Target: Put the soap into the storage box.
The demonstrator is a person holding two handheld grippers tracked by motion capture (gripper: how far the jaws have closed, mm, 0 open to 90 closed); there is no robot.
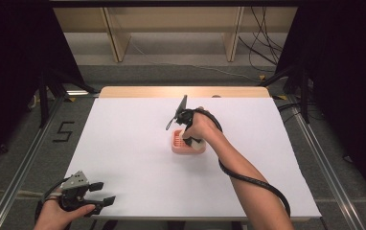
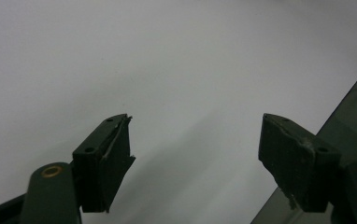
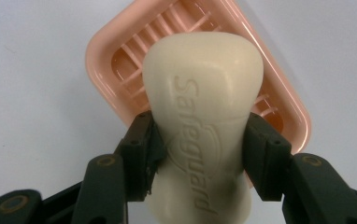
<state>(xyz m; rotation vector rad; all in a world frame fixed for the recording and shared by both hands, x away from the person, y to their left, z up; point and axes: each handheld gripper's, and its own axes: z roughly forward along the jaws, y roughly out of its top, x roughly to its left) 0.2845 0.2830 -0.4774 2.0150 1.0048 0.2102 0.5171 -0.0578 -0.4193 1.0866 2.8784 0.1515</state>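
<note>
Soap bar [image 3: 204,126] sits pinched in the right hand-held gripper [image 3: 200,154], over the pink dish [image 3: 116,60].

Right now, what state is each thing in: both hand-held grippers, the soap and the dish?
Left hand-held gripper: open, holding nothing, at the table's near left corner.
Right hand-held gripper: shut on the soap, over the dish.
Soap: clamped across its narrow waist, lettered face up; whether it touches the dish, cannot tell.
Dish: upright on the white table, ribbed floor showing, soap over it.
</note>
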